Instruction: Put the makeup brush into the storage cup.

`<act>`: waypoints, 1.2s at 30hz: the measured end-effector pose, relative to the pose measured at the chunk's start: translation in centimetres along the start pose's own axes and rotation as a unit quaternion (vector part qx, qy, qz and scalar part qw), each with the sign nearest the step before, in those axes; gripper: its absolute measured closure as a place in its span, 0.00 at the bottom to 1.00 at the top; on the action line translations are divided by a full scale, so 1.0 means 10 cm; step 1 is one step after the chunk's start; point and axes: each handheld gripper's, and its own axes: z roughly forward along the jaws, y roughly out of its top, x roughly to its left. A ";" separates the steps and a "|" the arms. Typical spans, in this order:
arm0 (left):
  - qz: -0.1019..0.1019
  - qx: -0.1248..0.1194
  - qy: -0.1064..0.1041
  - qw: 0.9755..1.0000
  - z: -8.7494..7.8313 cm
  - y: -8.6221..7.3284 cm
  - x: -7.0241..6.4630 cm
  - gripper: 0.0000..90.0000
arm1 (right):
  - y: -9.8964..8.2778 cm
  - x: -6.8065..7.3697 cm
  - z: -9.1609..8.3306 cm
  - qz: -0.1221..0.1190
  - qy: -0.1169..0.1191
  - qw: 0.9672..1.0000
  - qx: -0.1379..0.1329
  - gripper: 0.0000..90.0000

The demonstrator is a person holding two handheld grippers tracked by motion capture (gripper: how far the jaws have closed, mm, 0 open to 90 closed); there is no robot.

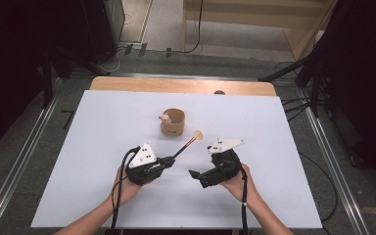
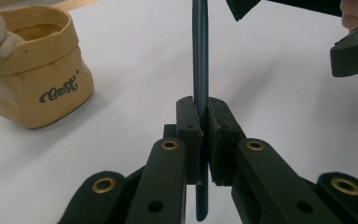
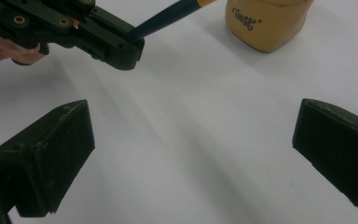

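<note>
My left gripper (image 1: pixel 169 160) (image 2: pixel 203 116) is shut on the dark handle of a makeup brush (image 1: pixel 188 144) (image 2: pixel 200 60) (image 3: pixel 165 18). The brush slants up to the right, and its pale bristle tip (image 1: pixel 198 134) points toward the right gripper. A tan fabric cup (image 1: pixel 172 122) (image 2: pixel 32 70) (image 3: pixel 265 21) marked "Best", with a small white figure (image 1: pixel 165 118) on its rim, stands behind the brush. My right gripper (image 1: pixel 194 174) (image 3: pixel 191 158) hangs open over bare table, right of the left one, its jaws wide apart with nothing between them.
A white sheet (image 1: pixel 103 127) covers the table, with a wooden strip (image 1: pixel 181 85) along the far edge. Metal rails (image 1: pixel 24 161) run along both sides, and cables lie on the floor beyond.
</note>
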 end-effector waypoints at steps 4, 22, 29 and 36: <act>-0.009 -0.002 0.001 1.000 0.02 0.00 0.00 0.96 | 0.04 0.00 0.00 0.003 -0.002 1.000 -0.011 0.04; -0.011 -0.007 0.016 1.000 0.13 0.02 -0.08 0.95 | 0.24 -0.04 0.10 0.050 -0.011 0.996 -0.067 0.54; -0.007 -0.005 0.016 1.000 0.19 0.02 -0.09 0.95 | 0.25 -0.05 0.16 0.066 -0.013 0.996 -0.065 0.64; -0.011 0.000 0.020 1.000 0.23 0.03 -0.10 0.95 | 0.24 -0.05 0.15 0.079 -0.007 0.993 -0.082 0.73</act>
